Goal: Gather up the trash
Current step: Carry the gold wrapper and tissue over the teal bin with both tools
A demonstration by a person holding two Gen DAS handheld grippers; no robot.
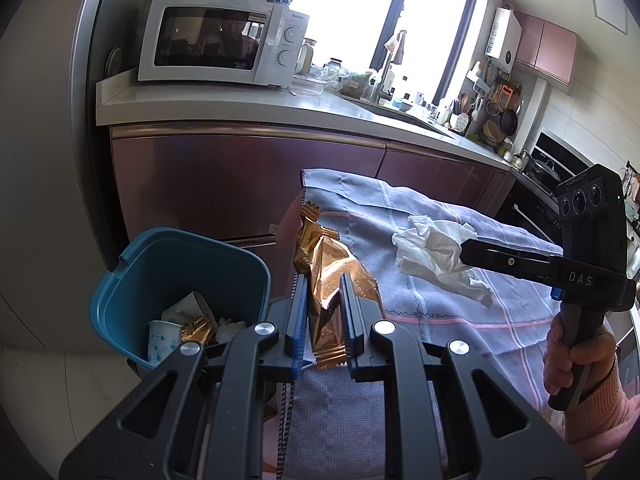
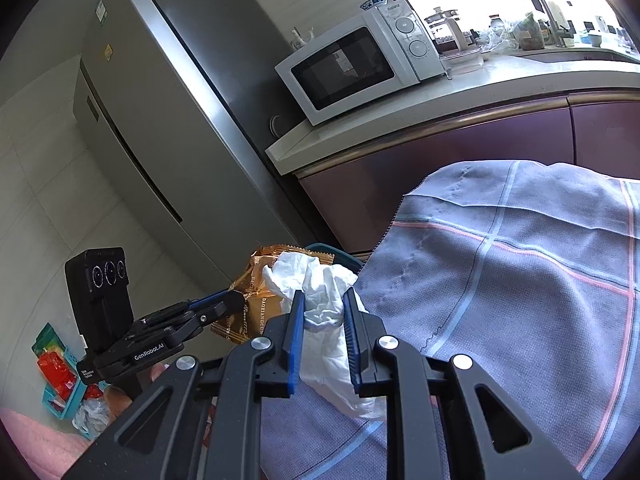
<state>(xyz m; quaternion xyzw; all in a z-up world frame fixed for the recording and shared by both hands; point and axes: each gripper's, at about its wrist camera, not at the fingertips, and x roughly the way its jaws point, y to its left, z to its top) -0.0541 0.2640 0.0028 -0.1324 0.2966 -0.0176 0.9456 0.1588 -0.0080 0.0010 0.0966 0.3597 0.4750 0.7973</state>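
Note:
My left gripper [image 1: 323, 280] is shut on a gold snack wrapper [image 1: 324, 264] and holds it above the left edge of the cloth-covered table [image 1: 440, 340], just right of the blue trash bin [image 1: 168, 256]. The bin holds a paper cup, a gold wrapper and white scraps. My right gripper [image 2: 322, 296] is shut on a crumpled white tissue [image 2: 316, 300] above the cloth. In the left wrist view the right gripper [image 1: 464, 254] comes in from the right with the tissue [image 1: 436, 252]. In the right wrist view the left gripper [image 2: 236, 298] holds the gold wrapper [image 2: 256, 308] at the left.
A kitchen counter [image 1: 240, 104] with a white microwave [image 1: 224, 40] runs behind the table. A steel fridge [image 2: 160, 120] stands at the left. Coloured packets and a plastic bag [image 2: 60, 376] lie on the floor.

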